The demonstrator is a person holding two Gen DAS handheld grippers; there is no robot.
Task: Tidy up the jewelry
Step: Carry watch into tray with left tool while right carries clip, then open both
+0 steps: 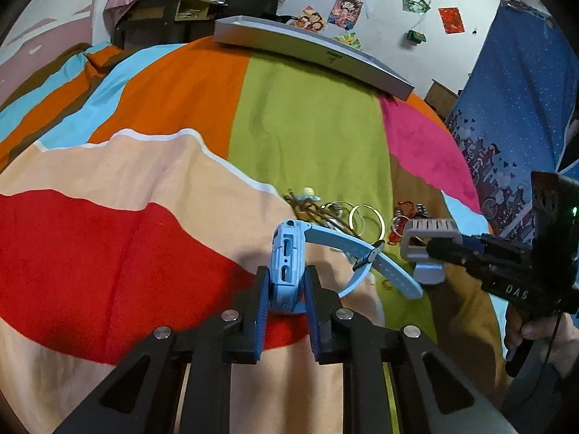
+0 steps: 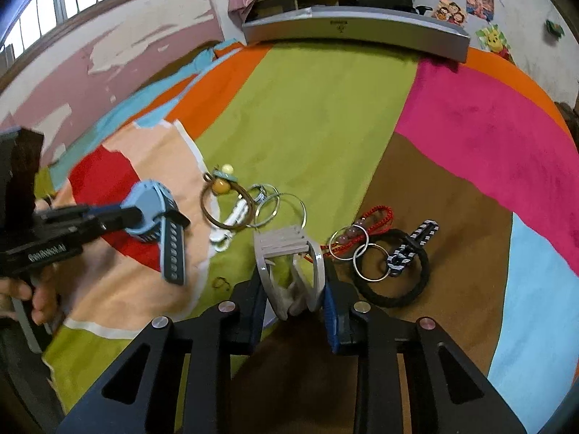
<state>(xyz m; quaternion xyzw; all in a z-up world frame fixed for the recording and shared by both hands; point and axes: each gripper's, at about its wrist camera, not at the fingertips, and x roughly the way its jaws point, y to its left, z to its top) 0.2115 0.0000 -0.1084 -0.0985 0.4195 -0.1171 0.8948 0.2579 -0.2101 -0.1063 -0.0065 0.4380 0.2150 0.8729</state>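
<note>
In the left wrist view my left gripper [image 1: 287, 275] is shut on the case of a light blue wristwatch [image 1: 287, 249]. Its strap [image 1: 362, 253] trails off to the right above the striped bedspread [image 1: 144, 181]. My right gripper [image 2: 291, 284] is shut on a grey ridged clip [image 2: 284, 246], held upright between its pads. Each view also shows the other gripper from the side: the right one [image 1: 439, 249] with the grey clip [image 1: 427, 238], the left one [image 2: 139, 217] with the blue watch [image 2: 148, 202].
Loose jewelry lies on the bedspread: a brown beaded bangle [image 2: 217, 213], silver rings [image 2: 286, 206], a red cord bracelet [image 2: 376, 217], a black hair tie [image 2: 394, 289] and a striped clip [image 2: 412, 249]. A long grey tray [image 2: 354, 32] sits at the far edge. A hand [image 2: 39, 296] holds the left gripper's handle.
</note>
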